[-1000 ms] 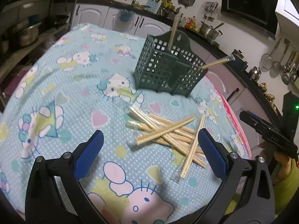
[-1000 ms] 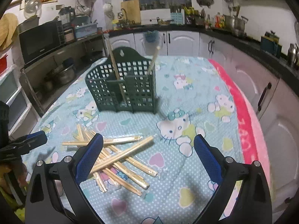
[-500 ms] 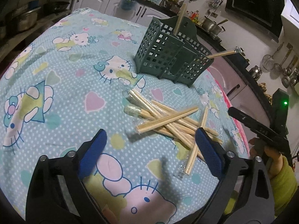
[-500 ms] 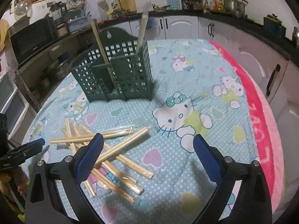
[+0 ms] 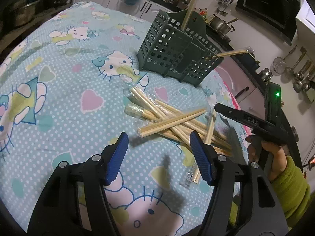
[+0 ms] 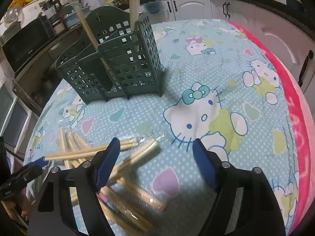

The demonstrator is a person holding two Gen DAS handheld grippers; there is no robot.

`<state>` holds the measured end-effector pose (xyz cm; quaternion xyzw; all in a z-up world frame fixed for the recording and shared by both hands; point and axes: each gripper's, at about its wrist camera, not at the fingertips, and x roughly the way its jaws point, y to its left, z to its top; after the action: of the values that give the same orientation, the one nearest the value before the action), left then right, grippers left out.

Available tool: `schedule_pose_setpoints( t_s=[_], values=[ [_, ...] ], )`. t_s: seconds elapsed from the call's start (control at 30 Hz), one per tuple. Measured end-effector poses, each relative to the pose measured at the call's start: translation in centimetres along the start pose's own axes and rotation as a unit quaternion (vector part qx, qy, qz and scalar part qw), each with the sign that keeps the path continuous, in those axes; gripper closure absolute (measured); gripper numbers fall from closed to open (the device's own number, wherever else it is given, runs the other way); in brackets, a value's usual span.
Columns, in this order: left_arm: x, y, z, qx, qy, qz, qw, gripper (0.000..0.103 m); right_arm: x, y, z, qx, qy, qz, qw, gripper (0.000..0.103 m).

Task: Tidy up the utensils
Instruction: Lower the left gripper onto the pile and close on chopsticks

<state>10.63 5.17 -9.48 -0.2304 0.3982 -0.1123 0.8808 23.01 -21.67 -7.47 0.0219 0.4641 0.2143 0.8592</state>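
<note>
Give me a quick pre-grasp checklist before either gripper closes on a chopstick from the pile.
1. Left gripper empty, jaws just narrowed: ok.
2. Right gripper empty, jaws just narrowed: ok.
3. One chopstick pair lies on top of the chopstick pile, reachable: ok.
4. A chopstick sits squarely between either gripper's pads: not ok.
5. Green holder upright, with room beside the two pairs already in it: ok.
6. Right-wrist view sharp enough to aim: not ok, the near chopsticks are blurred.
</note>
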Motion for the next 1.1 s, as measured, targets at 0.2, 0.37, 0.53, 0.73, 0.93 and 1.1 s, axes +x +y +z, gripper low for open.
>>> schedule_pose_setpoints(
  t_s=[0.2,0.37,0.53,0.73,0.93,1.1],
  values=[
    [0.7,0.8,0.1,-0.019,0.006,-0.005,0.9998,0.053,1.2,-0.5,0.9,0.013,0.015,0.016,1.0,0.047],
    [1.0,1.2,0.0,-0.03,0.011,-0.011,0.9994,0.063,1.8,-1.1,0.9,0.03,0.024,0.034,0.999,0.062],
    [1.1,1.5,0.0,-0.04,0.01,-0.018,0.999,0.073,1.6,-1.0,0.9,0.026,0.022,0.045,0.998,0.087],
    [1.0,1.6,0.0,-0.041,0.006,-0.026,0.9988,0.081,0.7,-0.2,0.9,0.007,0.005,0.036,0.999,0.096],
    [0.5,2.0,0.1,-0.054,0.0,-0.031,0.9981,0.075,-0.1,0.1,1.0,0.001,-0.007,0.029,1.0,0.096],
    [0.3,2.3,0.5,-0.062,-0.004,-0.043,0.9972,0.083,-0.8,0.5,1.3,-0.006,-0.017,0.024,1.0,0.097]
  ],
)
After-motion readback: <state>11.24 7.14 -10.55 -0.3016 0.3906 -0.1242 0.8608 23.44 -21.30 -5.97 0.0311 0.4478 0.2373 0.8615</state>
